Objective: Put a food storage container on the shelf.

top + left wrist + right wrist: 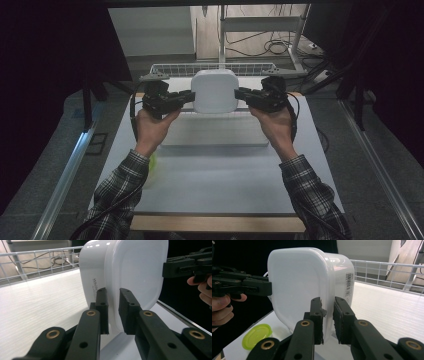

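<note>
A white plastic container (215,90) with a fitted lid is held above the table between both grippers. My left gripper (192,96) is shut on its left rim. My right gripper (238,94) is shut on the opposite rim. In the left gripper view the jaws of the left gripper (113,312) pinch the edge where lid and container (135,272) meet, and the right gripper (175,267) grips the far side. In the right gripper view the right gripper (328,320) pinches the rim of the container (294,285), which bears a barcode label, with the left gripper (259,287) across from it.
A white ribbed slab (215,134) lies on the table (215,185) under the container. A white wire basket (215,69) stands behind it. A small green lid (257,336) lies on the table by the left forearm. Dark curtains flank both sides.
</note>
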